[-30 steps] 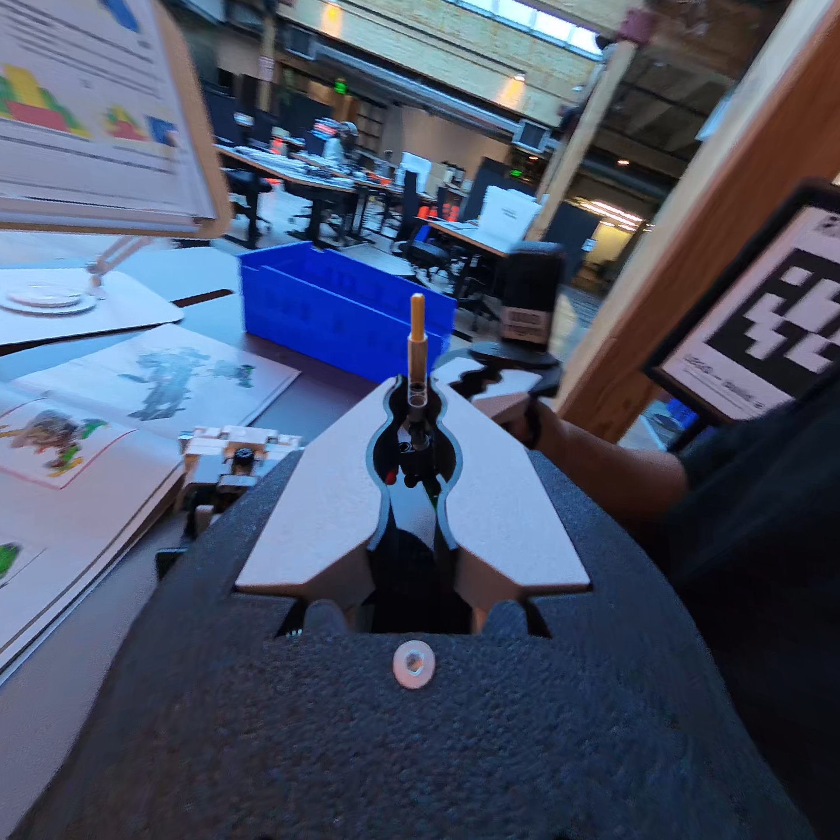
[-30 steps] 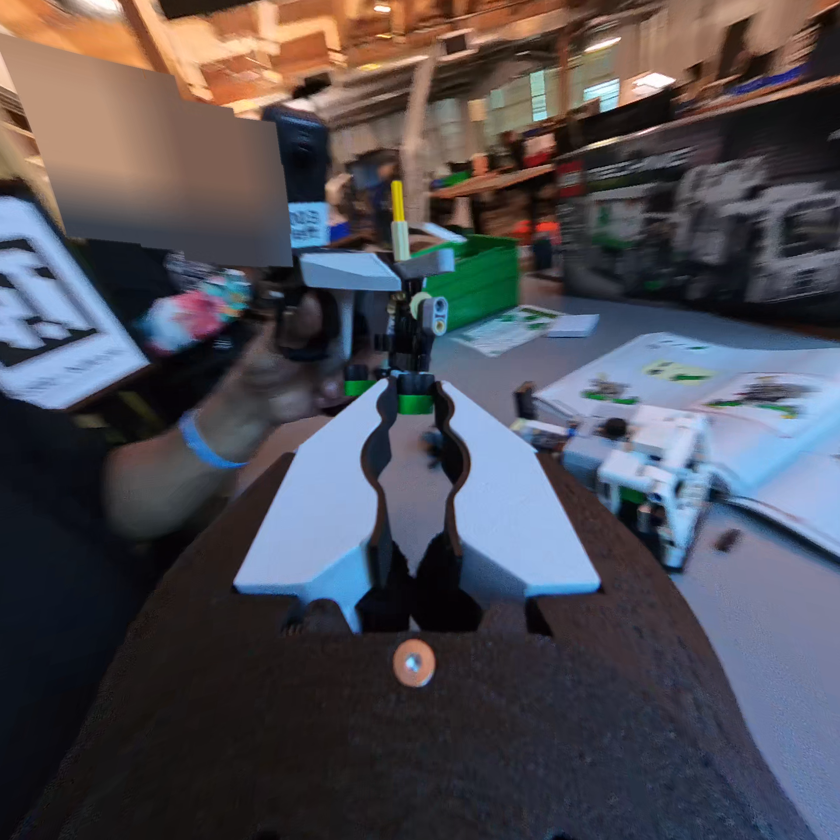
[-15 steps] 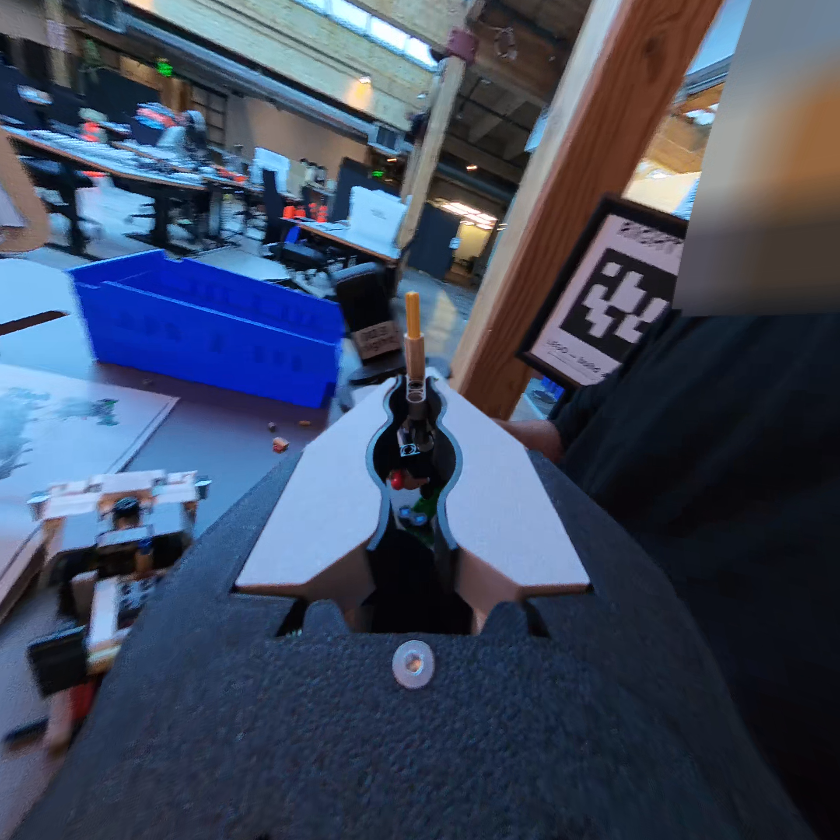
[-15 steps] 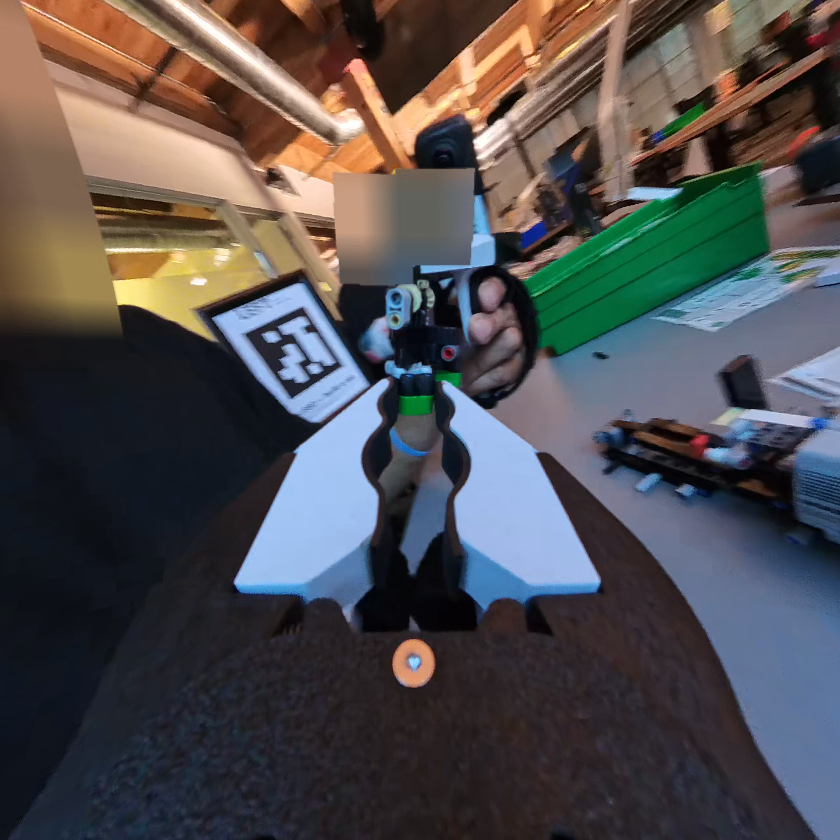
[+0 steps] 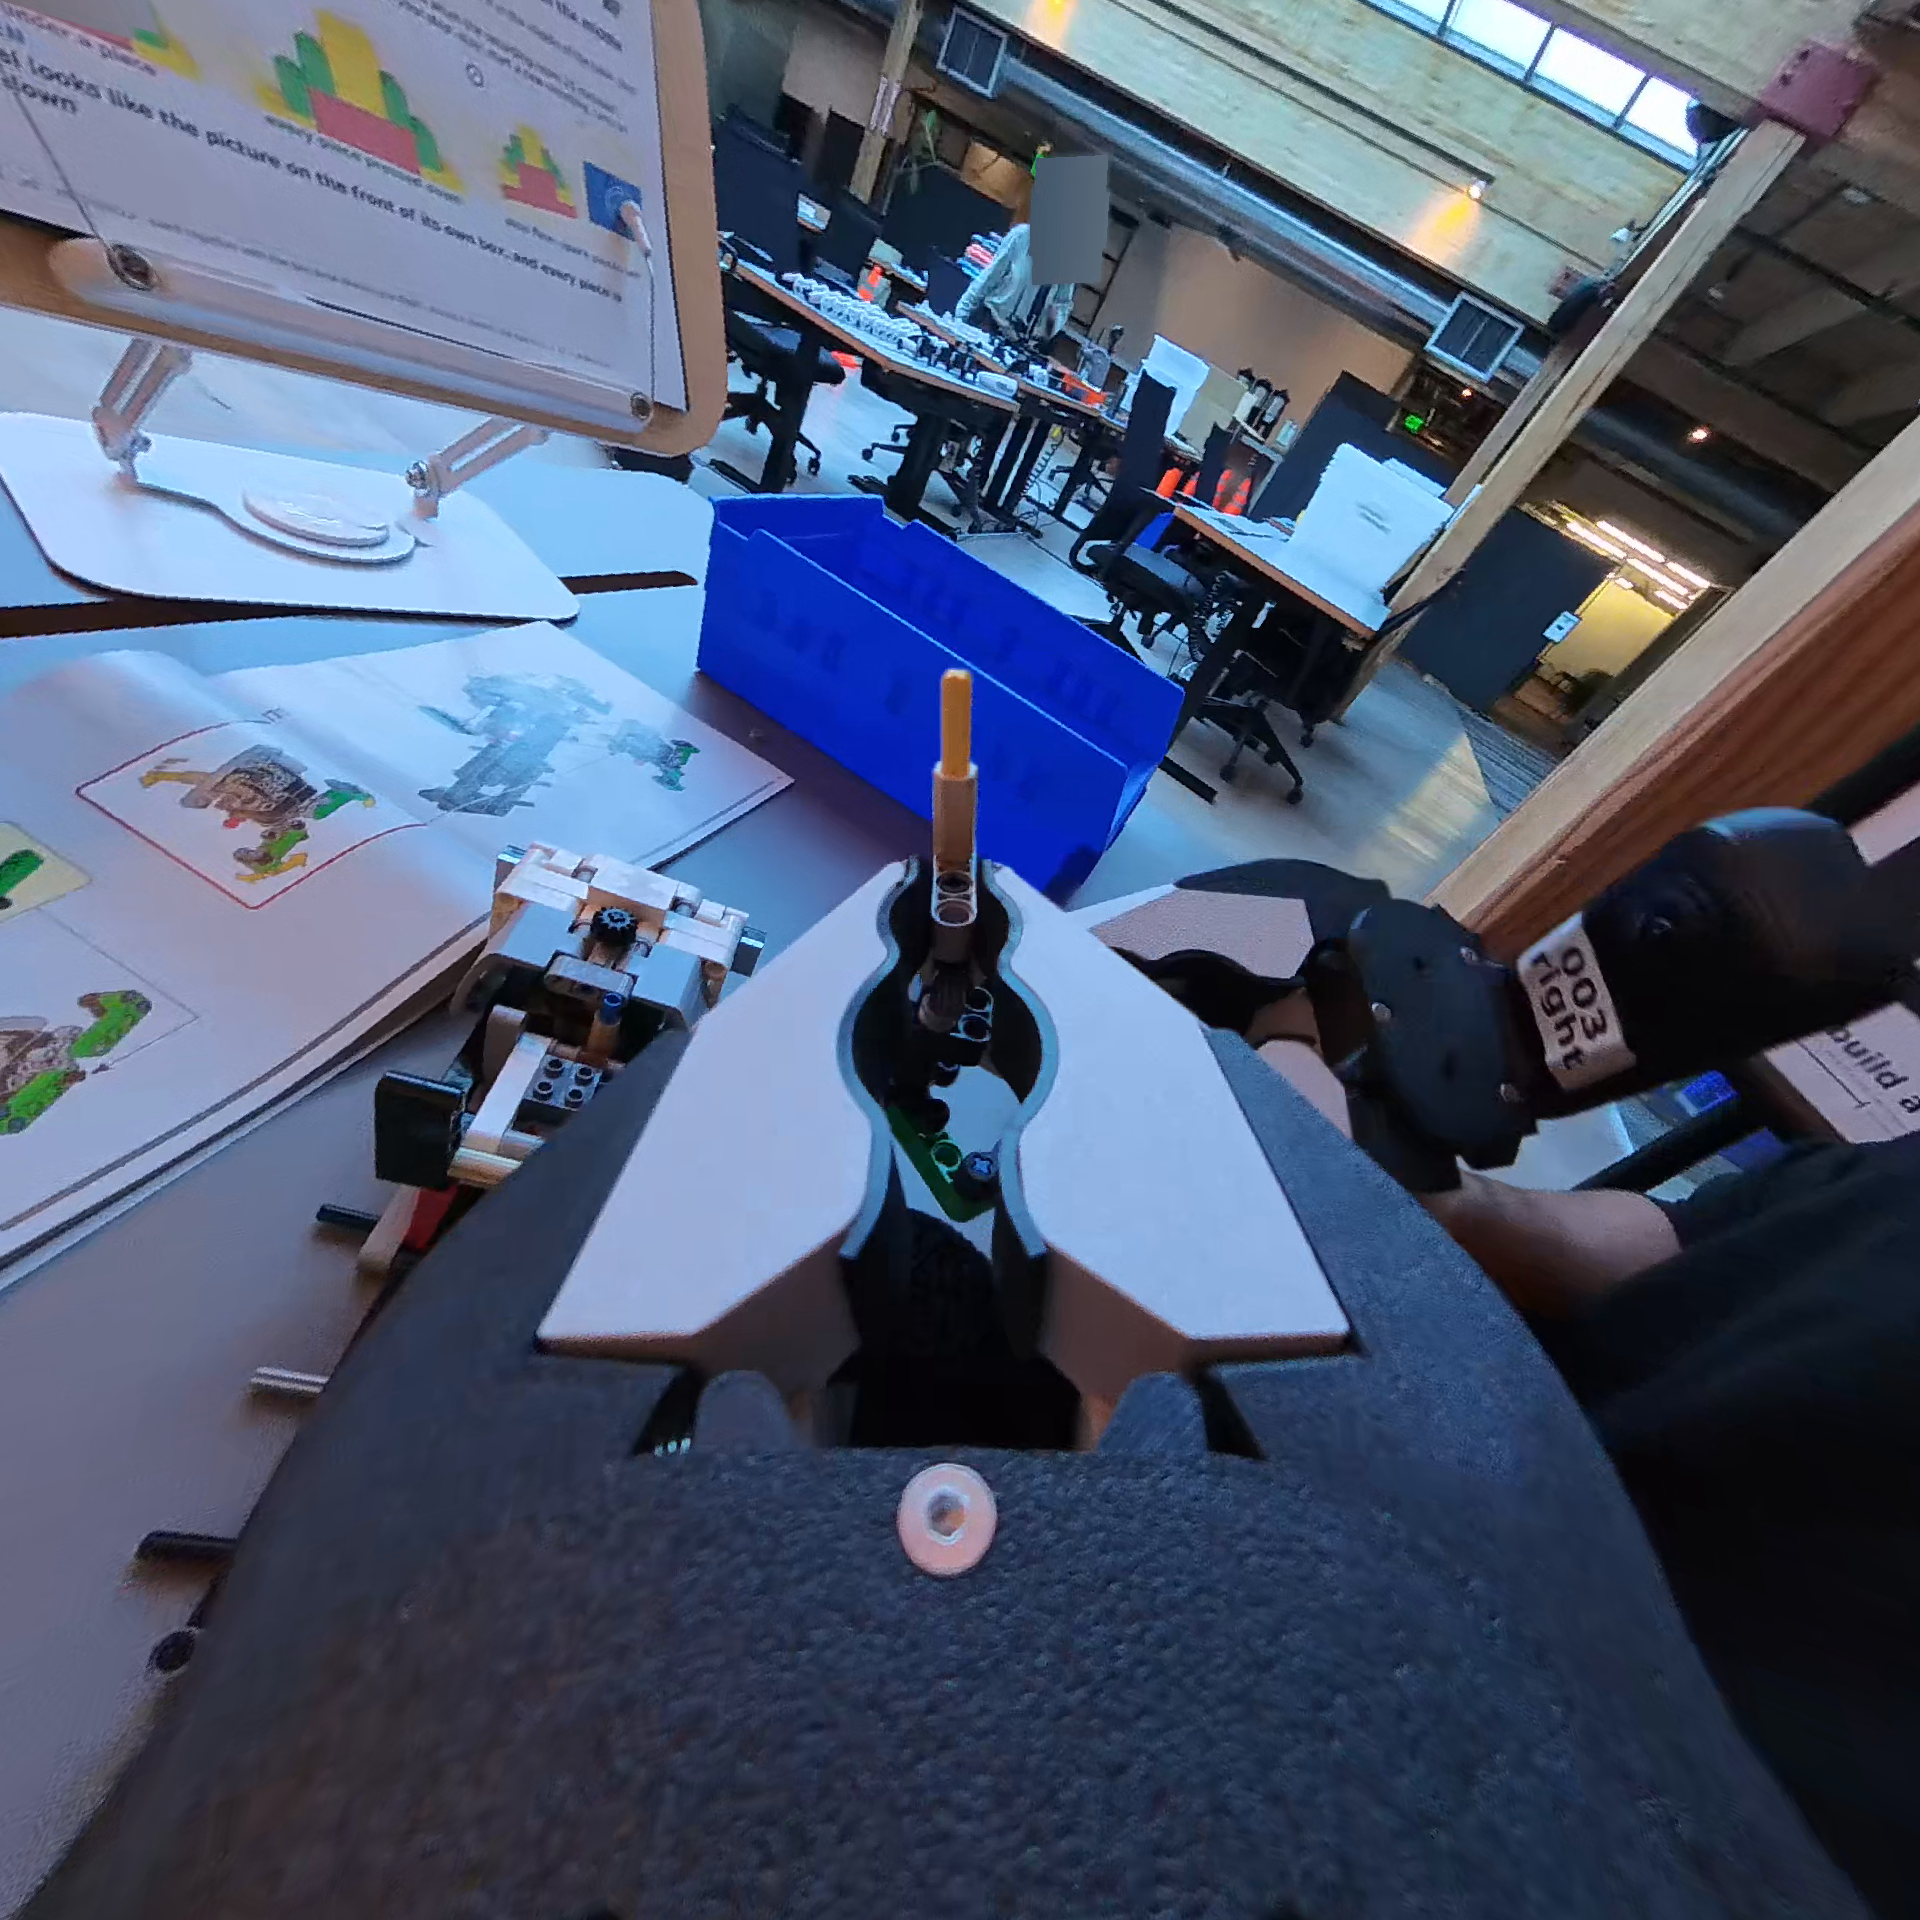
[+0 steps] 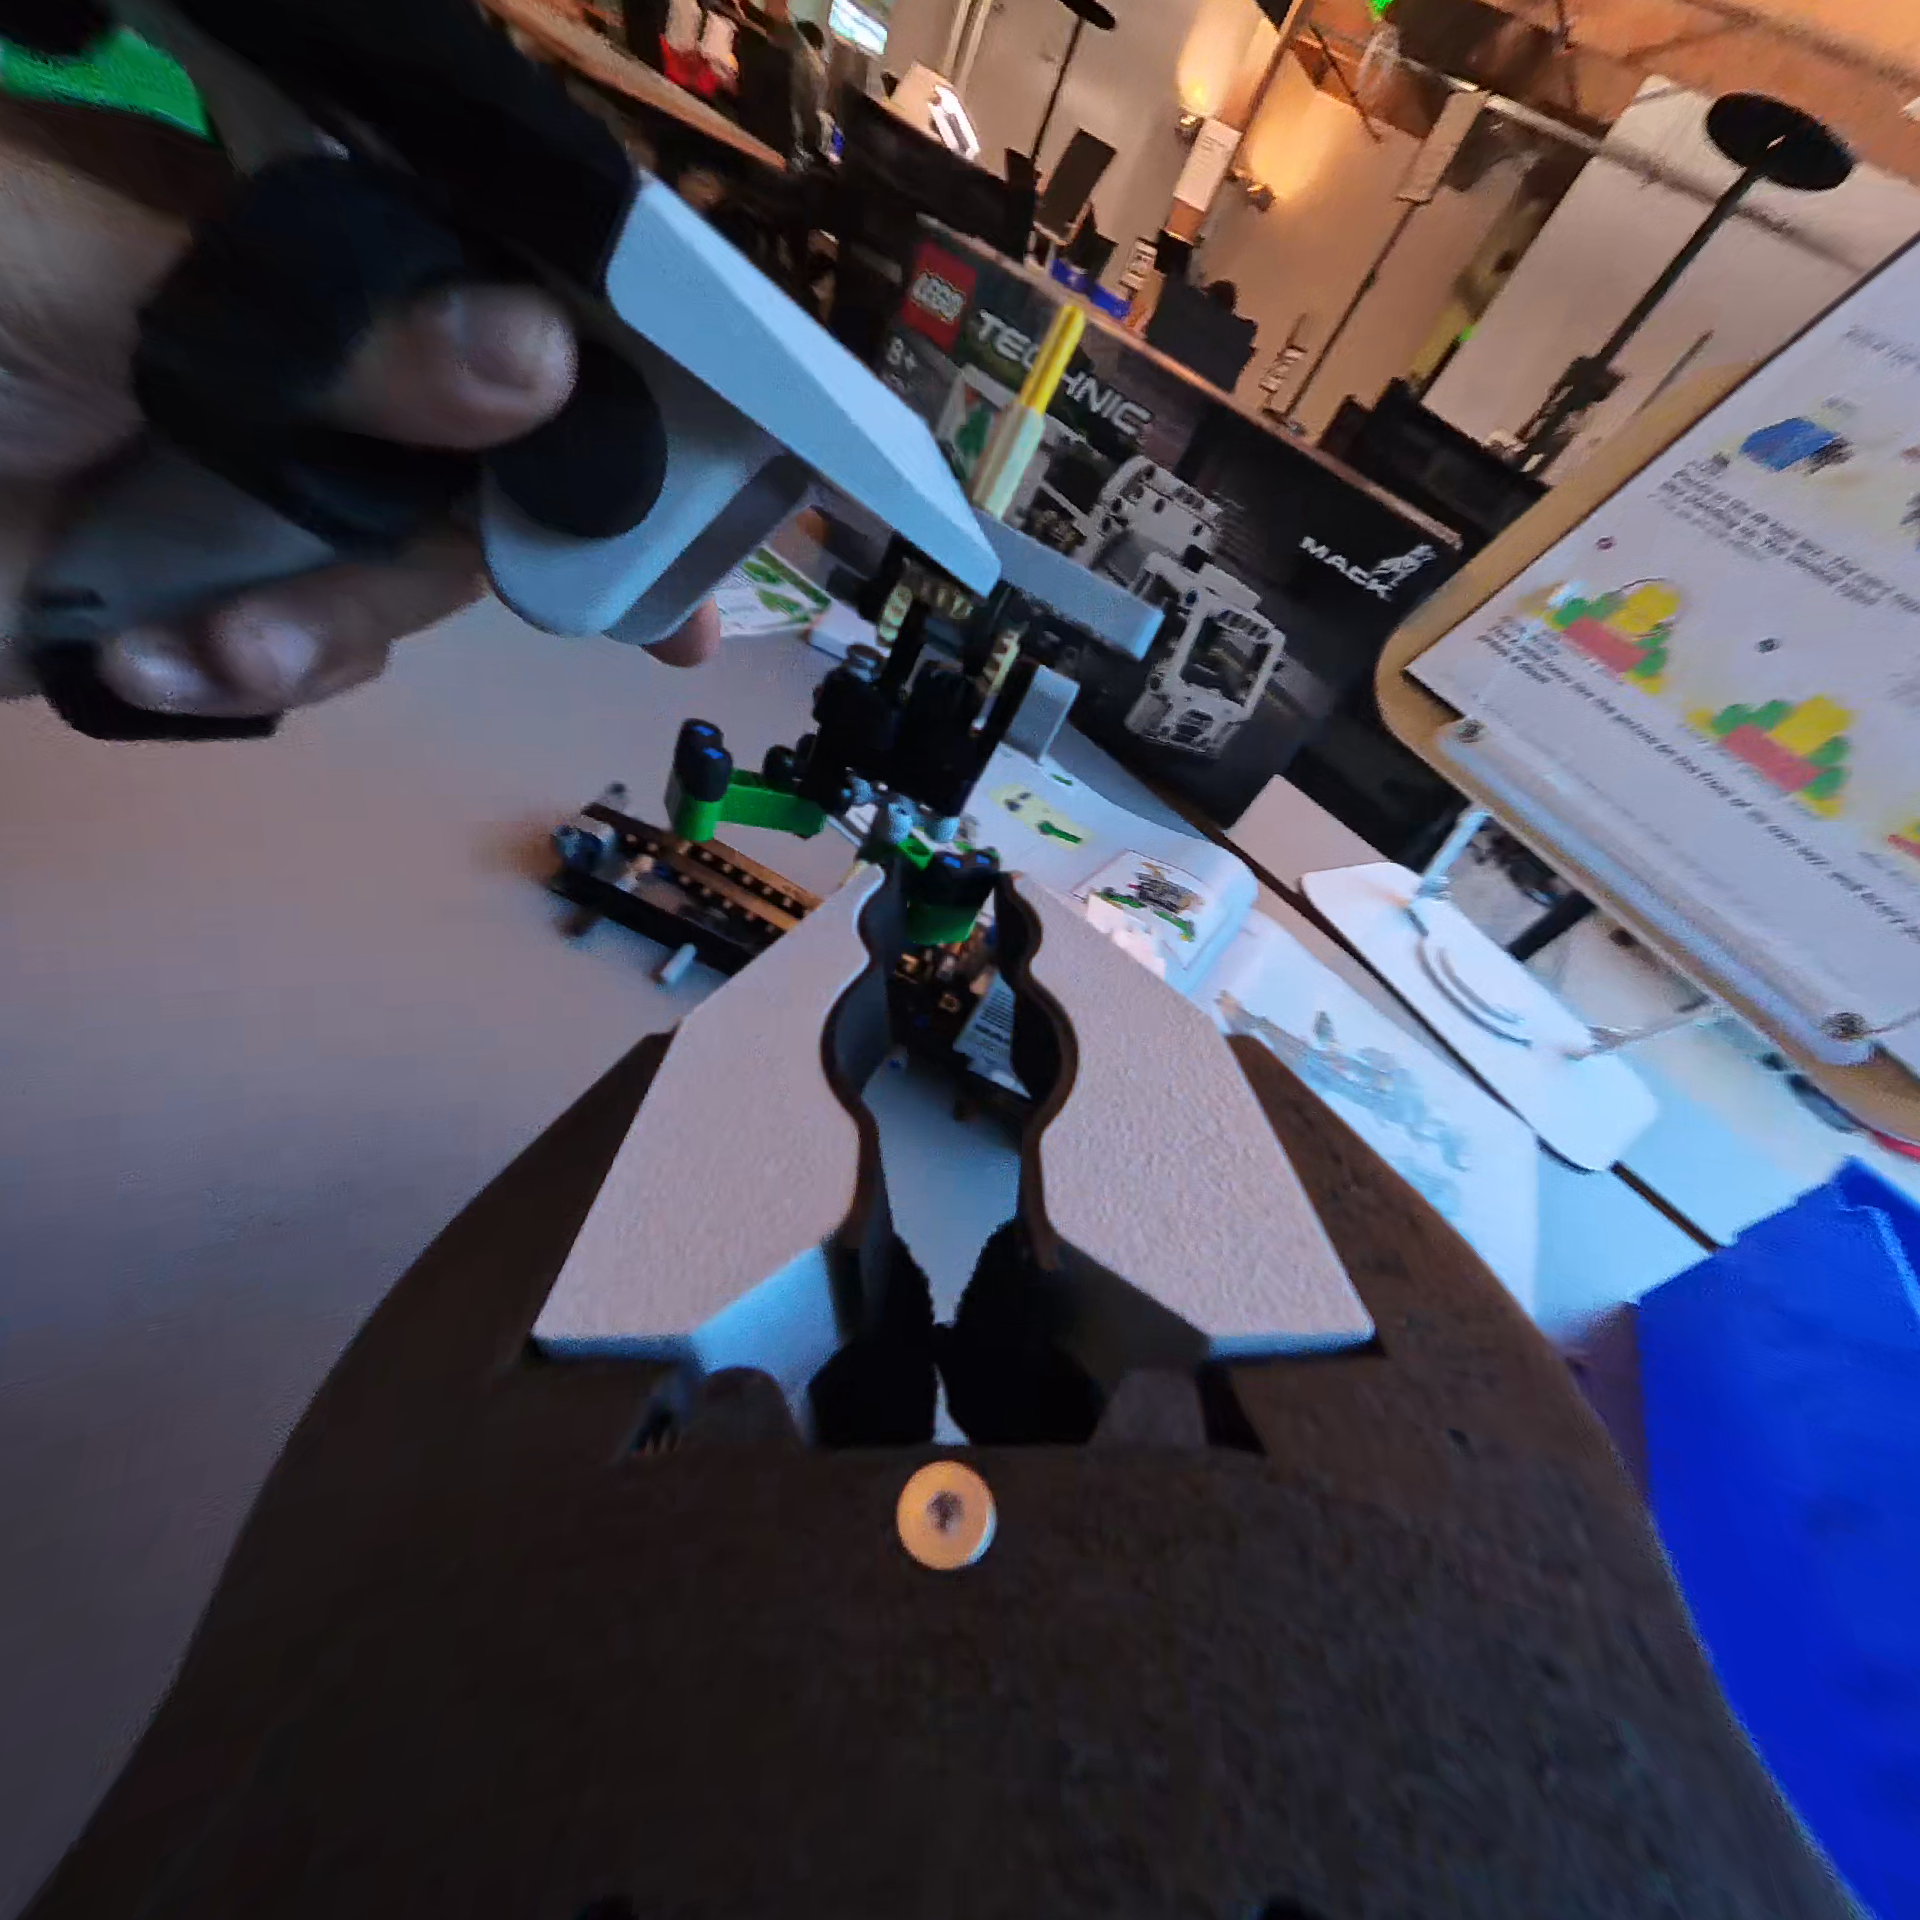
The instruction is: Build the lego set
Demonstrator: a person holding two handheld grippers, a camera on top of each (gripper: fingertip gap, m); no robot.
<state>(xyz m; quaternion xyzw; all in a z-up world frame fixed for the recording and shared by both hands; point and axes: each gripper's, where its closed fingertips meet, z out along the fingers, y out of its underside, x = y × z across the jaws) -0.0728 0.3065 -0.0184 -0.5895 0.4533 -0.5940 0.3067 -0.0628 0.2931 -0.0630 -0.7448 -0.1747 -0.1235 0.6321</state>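
Both grippers hold one small lego piece in the air above the bench.

The left gripper (image 5: 951, 883) has its fingers narrow around the dark lego piece (image 5: 951, 1023), whose yellow rod (image 5: 954, 764) sticks out past the fingertips. The right gripper (image 6: 930, 883) pinches the same piece by its green end (image 6: 943, 904), fingers narrow too. The piece looks light and stiff, but its pinned joints probably pop apart under a twist; hold the dark core, not the thin rod. Left of the left fingers, on the bench (image 5: 125, 1403), sit the open booklet (image 5: 312, 790) and a white and grey model (image 5: 582, 966); the blue bin (image 5: 935, 644) lies beyond the fingertips. Half a second ago the left view faced the wooden post; now it has swung back toward the booklet.
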